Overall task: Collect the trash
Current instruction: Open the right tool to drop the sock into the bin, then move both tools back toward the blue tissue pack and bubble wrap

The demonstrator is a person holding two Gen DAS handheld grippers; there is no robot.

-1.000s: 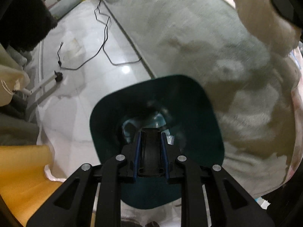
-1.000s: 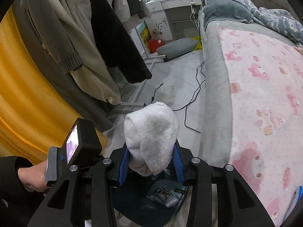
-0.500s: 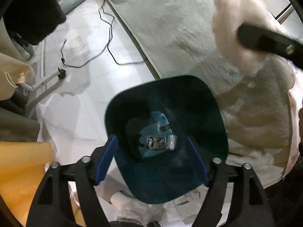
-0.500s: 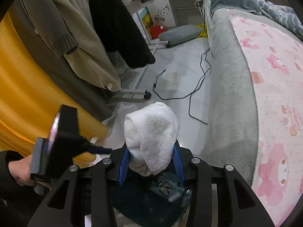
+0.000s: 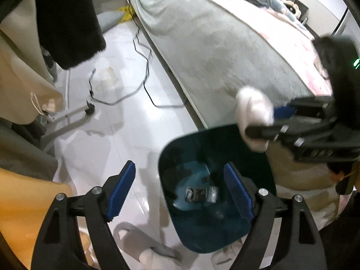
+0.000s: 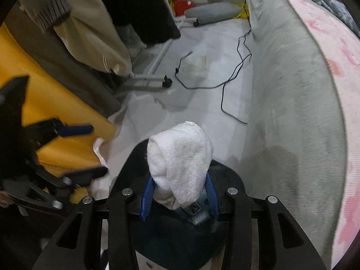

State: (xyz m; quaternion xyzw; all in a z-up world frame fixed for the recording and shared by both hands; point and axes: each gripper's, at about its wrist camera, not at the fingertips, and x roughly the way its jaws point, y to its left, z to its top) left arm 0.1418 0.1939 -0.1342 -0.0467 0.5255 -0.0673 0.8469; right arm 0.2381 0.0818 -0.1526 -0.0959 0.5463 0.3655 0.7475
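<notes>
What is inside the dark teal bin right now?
In the bin lie a dark crumpled wrapper and a small clear plastic piece on its lighter floor. The near corner is hidden by the left gripper finger.

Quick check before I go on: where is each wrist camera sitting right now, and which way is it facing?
Left wrist: on the left gripper, tilted down at the dark bin and floor; its open blue fingers show, with the right gripper at the picture's right.
Right wrist: on the right gripper, tilted down over the bin; its fingers clamp a white sock.
Shared: bin, sock, bed, floor cable.
</notes>
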